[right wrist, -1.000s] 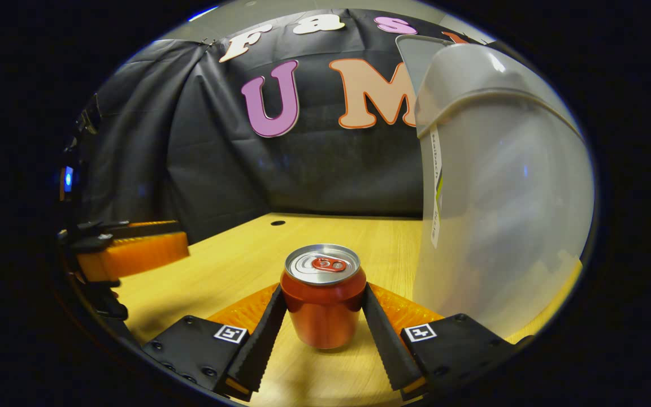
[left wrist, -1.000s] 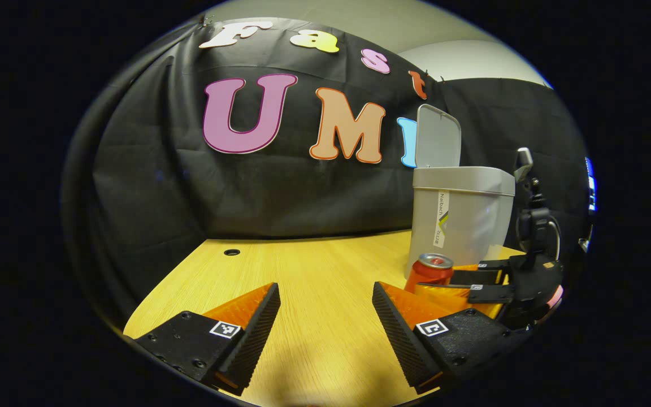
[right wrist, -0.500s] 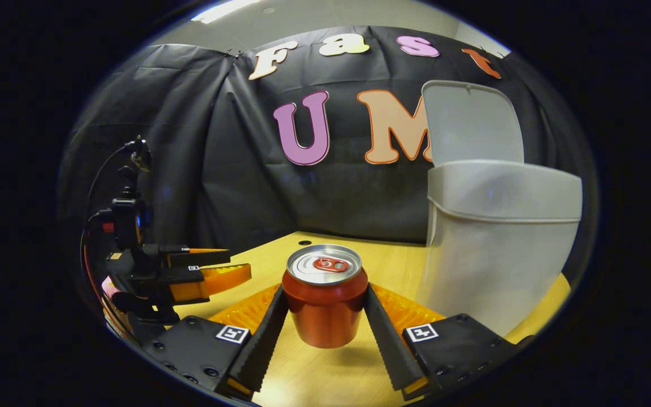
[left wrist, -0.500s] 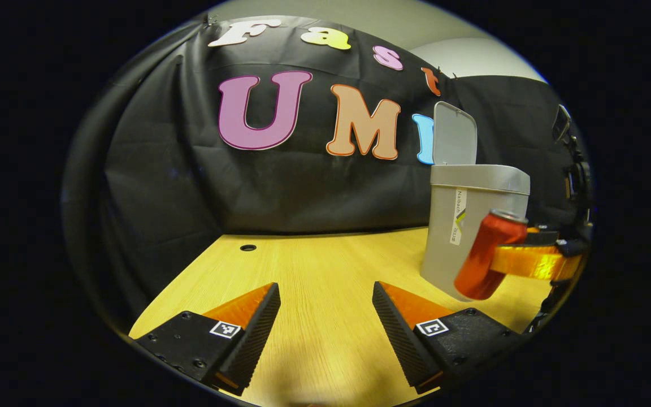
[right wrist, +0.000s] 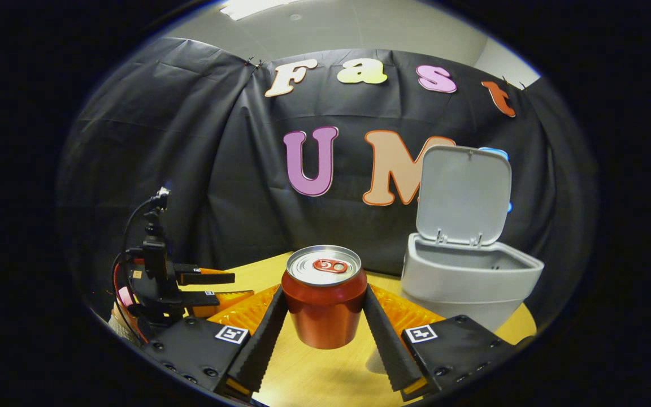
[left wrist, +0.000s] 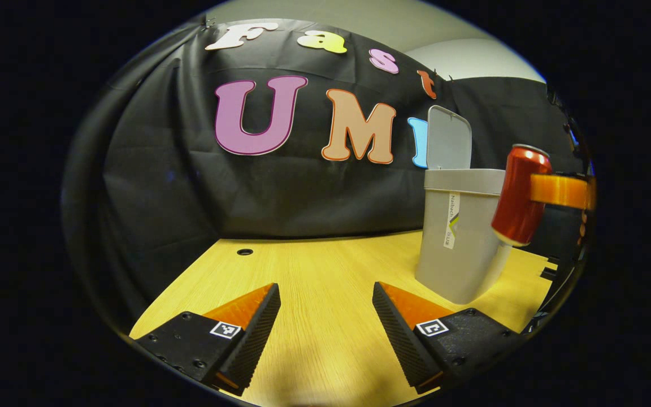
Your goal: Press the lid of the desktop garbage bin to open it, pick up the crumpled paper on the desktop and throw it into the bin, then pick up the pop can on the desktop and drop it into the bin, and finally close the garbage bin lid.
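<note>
Wooden bench [left wrist: 325,265] under black booth wall. Pop can [right wrist: 324,302] at lower centre of right gripper view, lifted clear of bench, upright, pinched between both jaws of right gripper [right wrist: 324,339]. Same can at right edge of left gripper view, tilted, level with bin rim. Garbage bin [right wrist: 467,277] right of centre, lid [right wrist: 464,195] standing open. Left gripper [left wrist: 325,322] low over bench, jaws wide apart, holding nothing.

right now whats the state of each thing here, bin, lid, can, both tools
bin: upright on the table, open
lid: flipped up
can: held off the table, beside the bin
right tool: shut on the can
left tool: open, empty, low over the table
</note>
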Motion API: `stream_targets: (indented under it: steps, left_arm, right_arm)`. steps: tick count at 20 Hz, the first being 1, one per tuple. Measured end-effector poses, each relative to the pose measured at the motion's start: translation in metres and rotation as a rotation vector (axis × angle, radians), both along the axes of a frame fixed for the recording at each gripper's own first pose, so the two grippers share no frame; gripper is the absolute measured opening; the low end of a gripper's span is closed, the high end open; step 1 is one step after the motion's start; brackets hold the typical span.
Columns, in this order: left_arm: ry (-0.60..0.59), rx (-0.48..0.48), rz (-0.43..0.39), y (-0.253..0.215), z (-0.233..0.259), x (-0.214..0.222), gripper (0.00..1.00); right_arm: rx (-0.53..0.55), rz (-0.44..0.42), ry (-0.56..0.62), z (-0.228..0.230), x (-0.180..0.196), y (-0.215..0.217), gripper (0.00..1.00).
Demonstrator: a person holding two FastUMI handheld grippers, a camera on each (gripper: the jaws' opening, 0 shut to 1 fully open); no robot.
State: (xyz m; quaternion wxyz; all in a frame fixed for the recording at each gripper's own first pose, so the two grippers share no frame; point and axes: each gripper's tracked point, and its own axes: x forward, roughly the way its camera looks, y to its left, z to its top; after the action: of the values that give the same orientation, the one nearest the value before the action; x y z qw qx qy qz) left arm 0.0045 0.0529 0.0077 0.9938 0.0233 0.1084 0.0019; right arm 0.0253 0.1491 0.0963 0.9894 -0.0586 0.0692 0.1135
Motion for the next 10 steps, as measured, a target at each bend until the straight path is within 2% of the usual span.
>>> stream_targets:
  steps: [4,5,6,10]
  left_arm:
    - [-0.010,-0.001,0.005,0.002,0.003,-0.001,0.96]
    - [-0.010,-0.001,0.005,0.002,0.004,-0.001,1.00]
    - [-0.010,-0.001,0.006,0.002,0.003,-0.001,0.96]
    - [-0.012,-0.010,0.002,0.001,0.005,-0.001,0.96]
  right_arm:
    - [-0.017,-0.017,-0.042,0.040,0.004,-0.019,0.84]
    - [-0.020,-0.027,-0.051,0.051,0.007,-0.026,0.85]
    - [-0.020,-0.037,-0.055,0.058,0.009,-0.033,0.85]
    - [0.008,-0.091,-0.056,0.089,0.024,-0.069,0.85]
